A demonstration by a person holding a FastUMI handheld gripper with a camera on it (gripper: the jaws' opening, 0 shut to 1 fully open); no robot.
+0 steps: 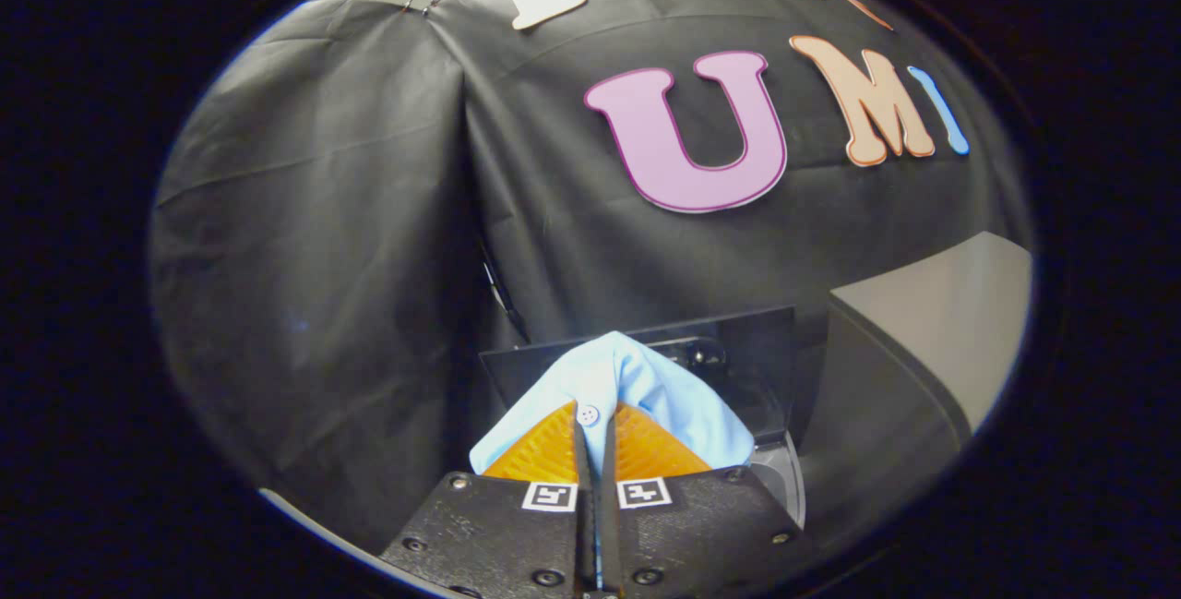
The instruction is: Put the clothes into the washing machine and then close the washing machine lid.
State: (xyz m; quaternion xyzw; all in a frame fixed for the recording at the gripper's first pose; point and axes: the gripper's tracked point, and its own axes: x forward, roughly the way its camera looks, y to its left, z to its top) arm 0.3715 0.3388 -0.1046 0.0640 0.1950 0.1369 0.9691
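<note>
The tongs (596,451) are clamped on a light blue shirt (637,387), both fingers pressing its fold, held just before the washer's raised lid (738,341).

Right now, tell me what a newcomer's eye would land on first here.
First, the light blue garment, pinched in the claw with a small button showing at the closed fingertips. Just beyond it stands the washing machine's raised dark lid. A grey box-like surface sits to the right, against the black cloth wall.
</note>
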